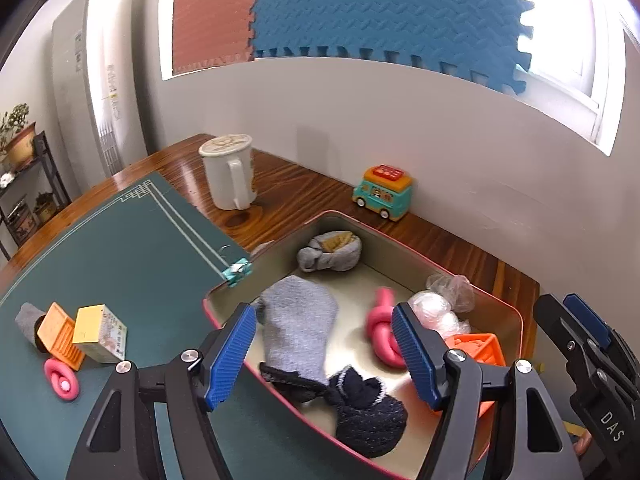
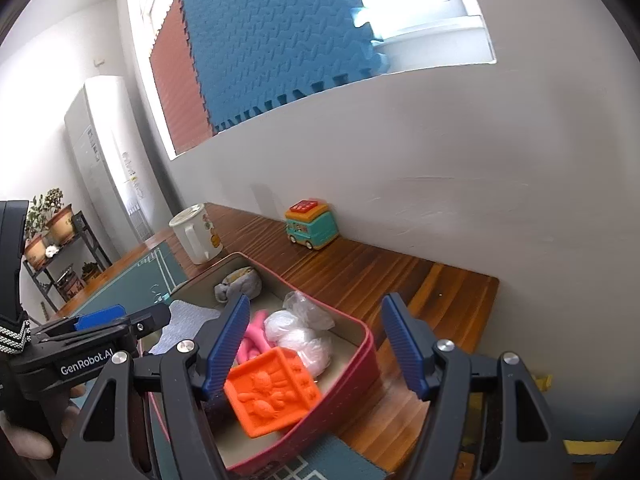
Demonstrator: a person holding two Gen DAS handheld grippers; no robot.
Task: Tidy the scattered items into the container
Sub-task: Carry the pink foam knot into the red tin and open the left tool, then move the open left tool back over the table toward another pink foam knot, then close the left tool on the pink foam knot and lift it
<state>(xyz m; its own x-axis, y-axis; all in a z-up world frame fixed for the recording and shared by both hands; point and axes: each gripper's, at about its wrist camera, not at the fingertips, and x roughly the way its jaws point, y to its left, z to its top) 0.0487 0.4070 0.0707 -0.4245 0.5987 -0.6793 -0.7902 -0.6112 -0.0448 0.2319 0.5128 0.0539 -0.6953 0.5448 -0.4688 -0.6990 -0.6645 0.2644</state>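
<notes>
A red-rimmed tin container (image 1: 448, 270) holds a flat grey sock (image 1: 300, 320), a dark navy sock (image 1: 368, 412), a rolled grey sock (image 1: 330, 256), a pink knotted toy (image 1: 382, 332), a plastic bag of white balls (image 1: 436, 308) and an orange embossed cube (image 2: 272, 392). My left gripper (image 1: 324, 354) hangs open above the socks. My right gripper (image 2: 316, 344) stands open over the container's near right corner (image 2: 360, 344), with the cube tilted against the wall just below its left finger. On the green mat lie an orange block (image 1: 60, 336), a yellow box (image 1: 100, 332), a pink ring (image 1: 62, 380) and a teal clip (image 1: 238, 270).
A white lidded mug (image 1: 228, 172) and a teal toy bus (image 1: 382, 192) stand on the wooden table near the wall. Small yellow pieces (image 2: 544, 380) lie at the table's right edge. A hand (image 2: 24, 440) holds the left gripper's handle.
</notes>
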